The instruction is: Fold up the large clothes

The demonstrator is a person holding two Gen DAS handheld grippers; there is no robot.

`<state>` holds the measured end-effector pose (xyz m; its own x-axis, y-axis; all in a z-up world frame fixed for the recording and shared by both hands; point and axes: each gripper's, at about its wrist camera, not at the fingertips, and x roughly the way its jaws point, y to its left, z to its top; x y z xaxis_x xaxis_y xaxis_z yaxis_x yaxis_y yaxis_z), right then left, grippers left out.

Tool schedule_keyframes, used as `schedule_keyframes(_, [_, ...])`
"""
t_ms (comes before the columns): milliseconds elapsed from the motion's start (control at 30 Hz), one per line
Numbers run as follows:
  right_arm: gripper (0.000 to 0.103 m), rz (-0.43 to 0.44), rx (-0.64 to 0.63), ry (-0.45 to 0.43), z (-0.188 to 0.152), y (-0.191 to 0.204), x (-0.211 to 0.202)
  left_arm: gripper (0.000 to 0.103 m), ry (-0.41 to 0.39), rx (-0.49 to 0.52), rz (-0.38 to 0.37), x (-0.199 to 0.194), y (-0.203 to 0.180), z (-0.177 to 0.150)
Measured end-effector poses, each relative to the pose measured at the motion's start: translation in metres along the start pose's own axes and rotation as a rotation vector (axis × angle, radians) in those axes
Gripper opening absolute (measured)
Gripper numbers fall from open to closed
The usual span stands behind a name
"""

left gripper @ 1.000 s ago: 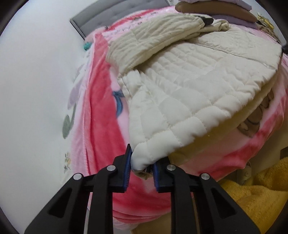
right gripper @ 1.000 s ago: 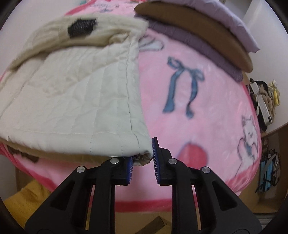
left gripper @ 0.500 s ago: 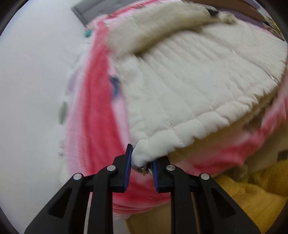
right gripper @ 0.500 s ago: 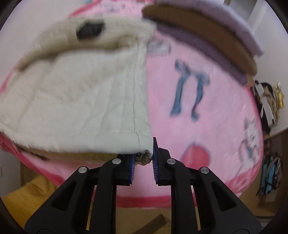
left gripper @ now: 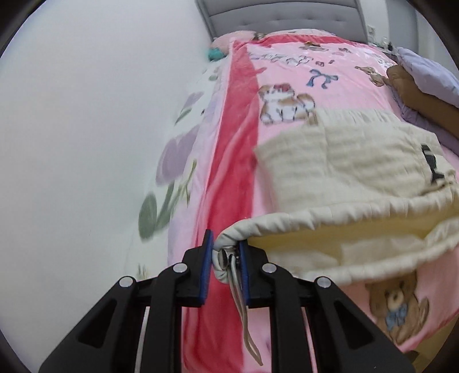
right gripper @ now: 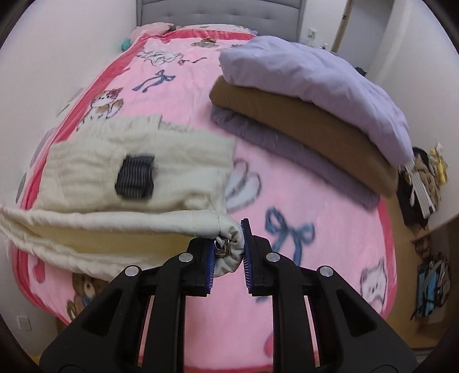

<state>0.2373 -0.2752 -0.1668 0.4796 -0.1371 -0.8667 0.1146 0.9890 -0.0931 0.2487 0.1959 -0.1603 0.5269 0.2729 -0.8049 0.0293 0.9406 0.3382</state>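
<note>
Bed point(right gripper: 330, 287) with pink cartoon-print blanket point(left gripper: 287, 71) fills both views, ahead of and below both tools; grey headboard point(left gripper: 281, 17) at the far end.

Stack of three folded items point(right gripper: 301, 114) (lilac on brown on purple) sits ahead and to the right of the right tool, well apart from it.

Cream quilted jacket point(left gripper: 344, 160) lies across the blanket straight ahead of both tools. Its near hem is lifted off the bed and strung between them; the far part, with a dark striped label point(right gripper: 134, 176), lies flat on the blanket.

Left tool point(left gripper: 226, 255): nearly closed, pads pinching one hem corner; metal cord stopper and drawcord point(left gripper: 243, 315) sit in the grip, cord dangling down between the fingers.

Right tool point(right gripper: 228, 251): nearly closed, clamped on the other hem corner, with a metal cord stopper point(right gripper: 222, 246) against the left pad.

Hem runs right from the left tool, left from the right tool.
</note>
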Motion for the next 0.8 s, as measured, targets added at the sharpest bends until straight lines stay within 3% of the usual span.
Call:
schedule_keyframes(233, [0.016,0.066,-0.051,0.039,0.100,0.006,0.049,0.017,0.041,0.046,-0.035,0.067,0.001,0.092])
schedule_keyframes(467, [0.016,0.093,-0.100,0.126,0.182,0.013,0.141,0.016,0.154,0.086,-0.008,0.146,-0.025,0.161])
schedule_keyframes(633, [0.016,0.096,-0.089,0.175,0.215,0.016,0.195,0.016,0.203,0.066,0.013,0.189,-0.036,0.191])
schedule_keyframes(800, [0.016,-0.014,-0.220,0.299,0.217,0.043,0.262,0.016,0.304,0.081,0.040,0.241,-0.058,0.208])
